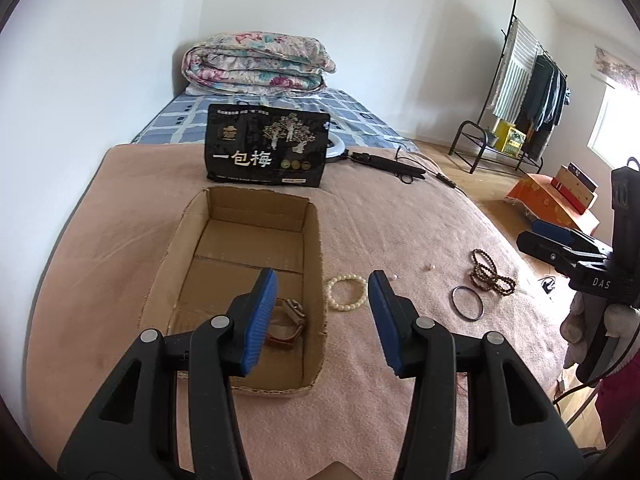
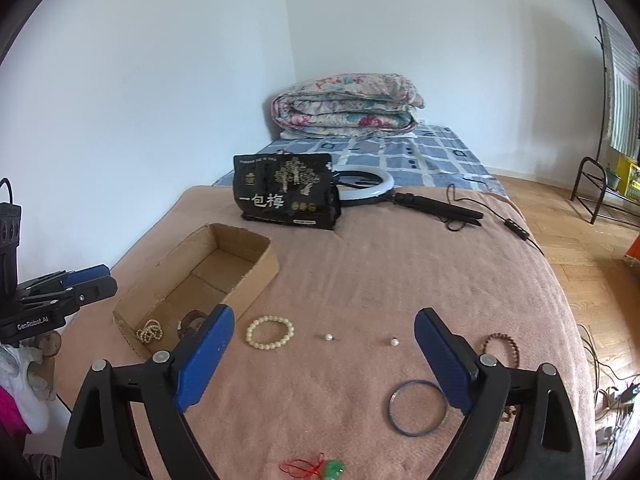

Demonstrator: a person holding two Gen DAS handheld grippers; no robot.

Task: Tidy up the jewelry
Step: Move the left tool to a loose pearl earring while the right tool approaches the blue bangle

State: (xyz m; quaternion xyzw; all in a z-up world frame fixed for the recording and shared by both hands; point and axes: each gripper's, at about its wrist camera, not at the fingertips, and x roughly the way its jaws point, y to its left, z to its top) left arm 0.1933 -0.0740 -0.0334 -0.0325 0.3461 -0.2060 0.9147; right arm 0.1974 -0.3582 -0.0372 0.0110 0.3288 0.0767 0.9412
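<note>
The left gripper [image 1: 322, 320] hangs over the near end of the cardboard box [image 1: 312, 248] with its blue pads spread wide and nothing between them. Below it, inside the box, lies a brown strap watch [image 1: 289, 322]; the right wrist view also shows a small cream bead strand [image 2: 149, 330] in the box's near corner. Just outside the box's right wall, a cream bead bracelet [image 1: 346, 292] rests on the pink blanket [image 1: 380, 216].

The right gripper [image 2: 324, 356] is likewise open and empty, held above the blanket. Its body, seen from the left camera, carries the letters "DAS"; the left gripper's body, seen from the right camera, reads "GenRobot.AI". Between the right gripper's fingers lie two loose pearls [image 2: 329, 337], well apart from each other, with the cream bracelet to their left. A thin blue bangle [image 2: 417, 408] lies just beside the right finger, and dark brown beads [image 2: 502, 344] sit beyond that finger. A red cord with a green pendant [image 2: 320, 469] lies at the near edge.

Behind the box stands a black bag [image 1: 267, 146] printed "一包梅" in white, with gold tree figures. A ring light [image 2: 366, 186] lies behind it, and a folded floral quilt [image 1: 256, 64] sits at the far end of the bed.
</note>
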